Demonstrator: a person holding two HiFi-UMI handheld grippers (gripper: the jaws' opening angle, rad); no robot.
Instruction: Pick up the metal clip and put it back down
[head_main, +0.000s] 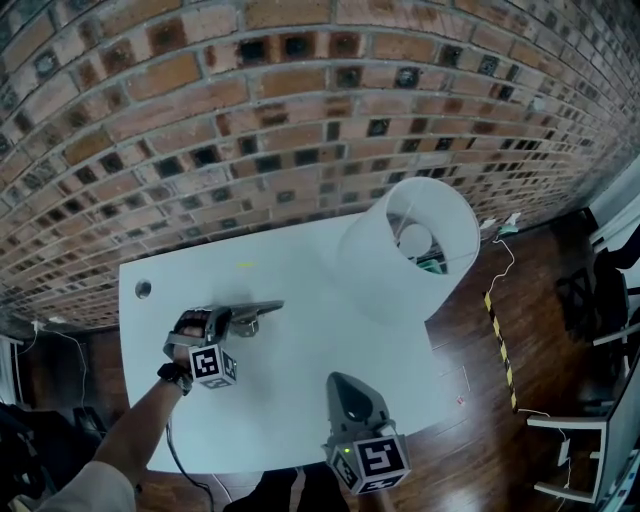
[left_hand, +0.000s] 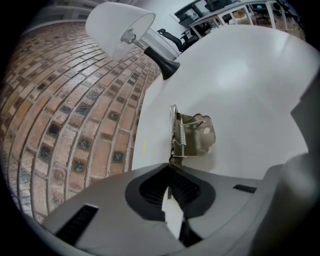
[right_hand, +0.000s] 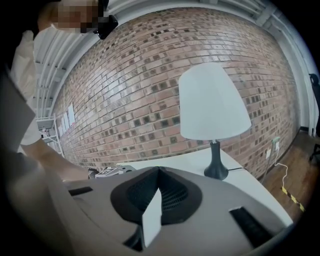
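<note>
The metal clip (head_main: 258, 313) (left_hand: 192, 132) is a small sprung steel clamp with a coil spring along one side. It sits at the left middle of the white table (head_main: 300, 390). My left gripper (head_main: 238, 320) (left_hand: 170, 163) points right and is shut on the clip's near edge, a thin plate pinched between the dark pads. I cannot tell whether the clip rests on the table or hangs just above it. My right gripper (head_main: 345, 384) (right_hand: 159, 171) hovers near the table's front edge, shut, with nothing between its jaws, apart from the clip.
A white-shaded lamp (head_main: 410, 245) (left_hand: 120, 27) (right_hand: 212, 102) with a dark base stands at the table's back right. A brick wall (head_main: 250, 120) runs behind the table. A round hole (head_main: 143, 289) marks the far left corner. Wooden floor with striped tape (head_main: 497, 335) lies to the right.
</note>
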